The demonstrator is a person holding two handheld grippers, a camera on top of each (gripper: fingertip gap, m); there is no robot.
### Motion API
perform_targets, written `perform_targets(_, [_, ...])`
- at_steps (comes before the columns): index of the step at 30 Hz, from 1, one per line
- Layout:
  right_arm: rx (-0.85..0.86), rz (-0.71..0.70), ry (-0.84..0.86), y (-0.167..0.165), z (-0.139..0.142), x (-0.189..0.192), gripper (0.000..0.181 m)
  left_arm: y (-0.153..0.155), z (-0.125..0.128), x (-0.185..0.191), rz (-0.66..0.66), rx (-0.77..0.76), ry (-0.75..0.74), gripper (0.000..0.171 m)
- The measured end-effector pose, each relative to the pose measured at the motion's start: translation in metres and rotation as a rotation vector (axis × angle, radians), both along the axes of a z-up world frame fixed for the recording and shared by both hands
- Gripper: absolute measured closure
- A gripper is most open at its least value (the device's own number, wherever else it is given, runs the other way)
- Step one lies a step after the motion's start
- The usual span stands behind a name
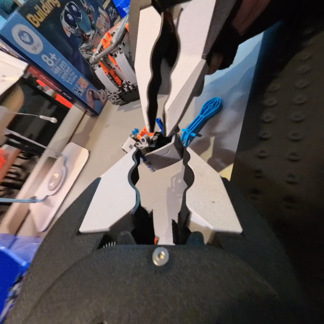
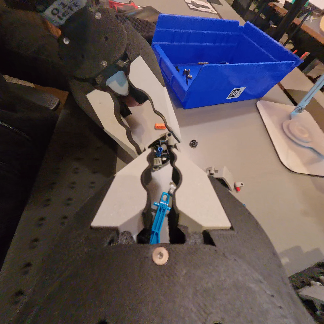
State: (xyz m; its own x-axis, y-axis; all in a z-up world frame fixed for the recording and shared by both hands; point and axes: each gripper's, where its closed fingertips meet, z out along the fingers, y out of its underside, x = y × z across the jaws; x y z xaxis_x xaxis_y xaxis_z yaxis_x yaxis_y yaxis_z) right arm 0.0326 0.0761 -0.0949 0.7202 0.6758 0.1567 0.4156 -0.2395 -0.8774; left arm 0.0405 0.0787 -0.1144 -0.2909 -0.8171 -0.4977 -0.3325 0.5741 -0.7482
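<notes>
Closely packed, both grippers meet tip to tip on one small brick assembly (image 1: 157,150). Left gripper (image 1: 160,152) clamps its grey curved panel; right gripper (image 2: 162,157) pinches the black-and-grey end opposite. Its long axis runs from one gripper to the other. A light-blue tool (image 1: 199,121) lies just right of the left tips, a blue bin (image 2: 228,70) ahead-right of the right gripper, the table (image 2: 228,140) otherwise open.
</notes>
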Motion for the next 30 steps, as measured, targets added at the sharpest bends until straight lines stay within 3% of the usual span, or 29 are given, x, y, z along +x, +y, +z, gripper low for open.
perform_targets(1, [-0.009, -0.009, -0.003, 0.001, -0.002, 0.001, 0.177, 0.0, 0.001, 0.001, 0.011, 0.046, -0.009, 0.125])
perform_targets(4, [-0.055, -0.031, 0.055, 0.003, -0.004, 0.003, 0.179, 0.002, 0.002, 0.002, 0.027, 0.155, -0.034, 0.125])
perform_targets(16, [-0.039, 0.02, -0.033, -0.001, -0.003, 0.001, 0.181, 0.004, -0.003, 0.0, 0.007, 0.288, -0.009, 0.126])
perform_targets(19, [-0.025, 0.037, -0.016, -0.003, 0.001, 0.0, 0.181, 0.001, 0.002, -0.001, -0.02, 0.172, -0.027, 0.125])
perform_targets(21, [-0.007, 0.058, -0.086, -0.004, -0.001, -0.002, 0.181, 0.0, -0.002, -0.001, -0.031, 0.189, -0.001, 0.126])
perform_targets(24, [0.01, 0.081, -0.11, -0.005, 0.004, -0.003, 0.181, -0.004, 0.0, -0.002, -0.083, 0.025, 0.024, 0.126])
perform_targets(30, [0.033, 0.098, -0.124, -0.007, 0.006, -0.002, 0.181, -0.007, 0.005, -0.002, -0.117, -0.021, 0.026, 0.126])
